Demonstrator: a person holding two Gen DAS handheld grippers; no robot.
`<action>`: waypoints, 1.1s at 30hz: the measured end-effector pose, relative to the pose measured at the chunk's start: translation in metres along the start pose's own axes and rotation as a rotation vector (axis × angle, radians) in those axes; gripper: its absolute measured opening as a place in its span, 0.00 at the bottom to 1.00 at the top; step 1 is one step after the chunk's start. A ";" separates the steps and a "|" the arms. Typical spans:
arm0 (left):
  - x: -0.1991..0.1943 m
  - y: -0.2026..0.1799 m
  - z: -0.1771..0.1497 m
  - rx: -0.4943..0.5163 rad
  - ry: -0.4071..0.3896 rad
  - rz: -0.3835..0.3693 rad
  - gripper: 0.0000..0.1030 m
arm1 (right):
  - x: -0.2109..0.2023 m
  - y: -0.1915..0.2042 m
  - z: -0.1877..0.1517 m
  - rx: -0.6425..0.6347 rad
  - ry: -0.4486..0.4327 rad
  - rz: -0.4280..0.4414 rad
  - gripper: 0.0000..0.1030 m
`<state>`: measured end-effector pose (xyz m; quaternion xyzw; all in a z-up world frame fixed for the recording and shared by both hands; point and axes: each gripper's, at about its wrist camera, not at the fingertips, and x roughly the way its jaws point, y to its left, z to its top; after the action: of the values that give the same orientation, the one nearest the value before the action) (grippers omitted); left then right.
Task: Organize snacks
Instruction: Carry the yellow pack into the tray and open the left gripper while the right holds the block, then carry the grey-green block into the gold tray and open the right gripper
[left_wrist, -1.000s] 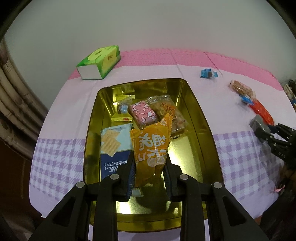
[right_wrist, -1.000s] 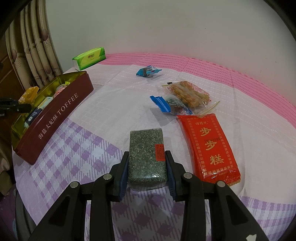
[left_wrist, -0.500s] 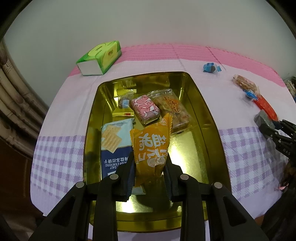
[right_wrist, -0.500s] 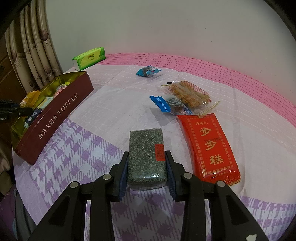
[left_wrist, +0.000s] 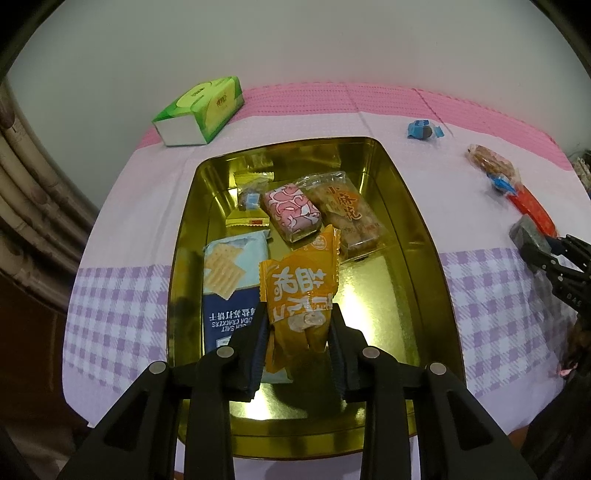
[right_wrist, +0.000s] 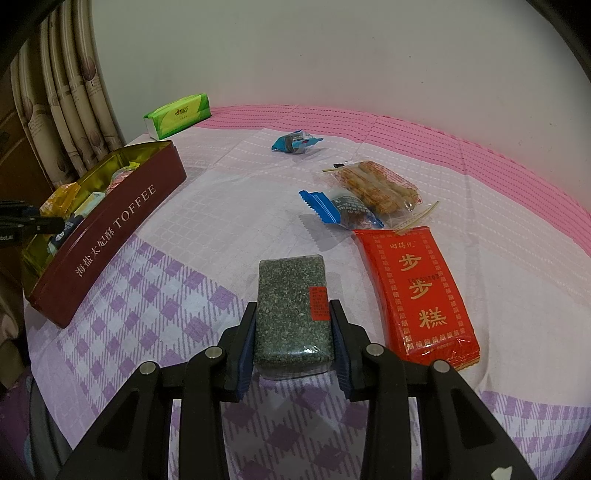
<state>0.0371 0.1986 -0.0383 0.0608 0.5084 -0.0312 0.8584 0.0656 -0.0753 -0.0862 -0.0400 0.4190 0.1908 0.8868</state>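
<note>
A gold-lined toffee tin (left_wrist: 417, 236) holds a blue cracker pack (left_wrist: 232, 280), a pink packet (left_wrist: 291, 210), a clear pack of fried twists (left_wrist: 347, 210) and small yellow sweets (left_wrist: 247, 221). My left gripper (left_wrist: 297, 314) hangs over the tin's near end with an orange snack packet (left_wrist: 299, 280) upright between its pads; the jaws are opening and still touch it. My right gripper (right_wrist: 292, 314) is shut on a grey-green speckled block (right_wrist: 288, 295) low over the checked cloth. The tin's maroon side (right_wrist: 110, 229) lies to its left.
On the cloth lie a red packet (right_wrist: 417, 295), a blue-wrapped snack (right_wrist: 340, 208), a clear pack of sticks (right_wrist: 376, 184) and a blue candy (right_wrist: 295, 142). A green tissue pack (left_wrist: 199, 110) sits at the back. Curtains (right_wrist: 74, 110) hang at the left.
The left jaws have spread slightly around the orange packet, which stays upright between them. The right gripper and its block have not moved.
</note>
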 end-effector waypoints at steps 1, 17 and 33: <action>0.000 0.001 0.000 -0.003 0.002 -0.001 0.31 | 0.000 0.000 0.000 0.000 0.000 0.000 0.33; -0.021 0.000 -0.006 -0.013 -0.030 0.021 0.37 | 0.000 0.000 0.000 -0.001 0.000 -0.003 0.33; -0.066 0.013 -0.033 -0.158 -0.053 0.148 0.37 | 0.001 0.006 0.004 0.015 0.040 -0.029 0.32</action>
<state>-0.0220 0.2156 0.0045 0.0298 0.4807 0.0708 0.8735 0.0666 -0.0690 -0.0841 -0.0433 0.4374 0.1742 0.8812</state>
